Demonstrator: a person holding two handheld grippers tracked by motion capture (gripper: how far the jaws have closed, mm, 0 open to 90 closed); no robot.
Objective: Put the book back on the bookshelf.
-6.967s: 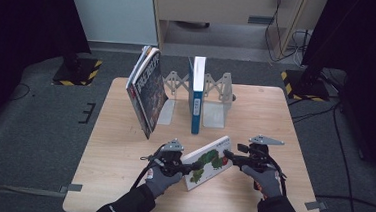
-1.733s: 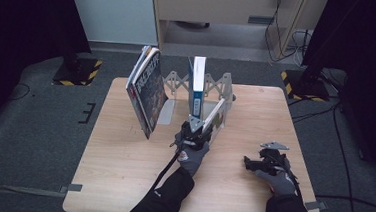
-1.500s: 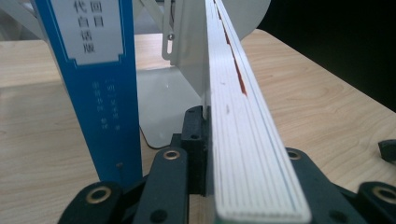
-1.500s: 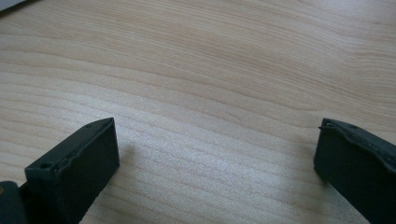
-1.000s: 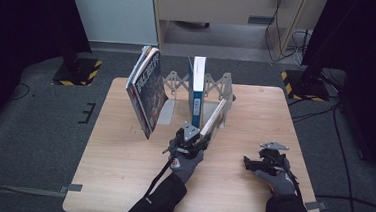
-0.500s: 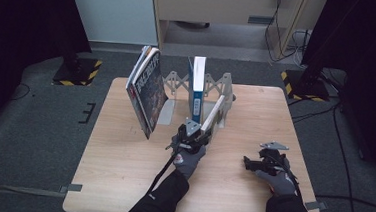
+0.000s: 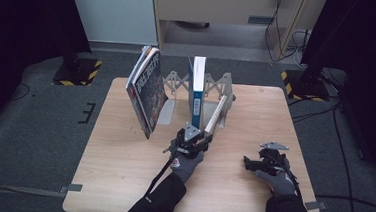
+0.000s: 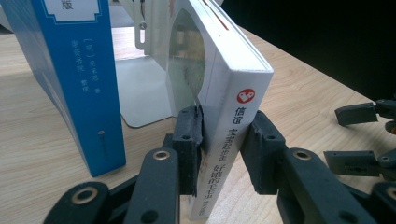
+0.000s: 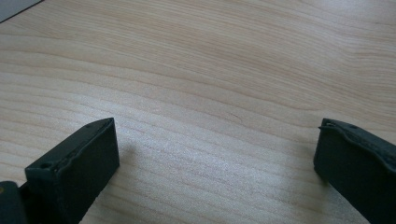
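White book [image 8: 233,116] gripped at its spine by left tongs [image 8: 219,144]; right tongs [image 9: 215,154] wide, holding nothing

White book [image 8: 229,116]: thick paperback, white spine with red round logo and dark Chinese characters, glossy cover with round picture. Stands on lower edge, tilted, top leaning away toward metal bookend [image 7: 225,96]. Centre of left gripper view, spine facing camera; just right of upright blue book [image 8: 74,79], apart from it. In high view, white book [image 7: 215,115] sits centre frame, slanting up to right, on wooden table [image 7: 121,171].
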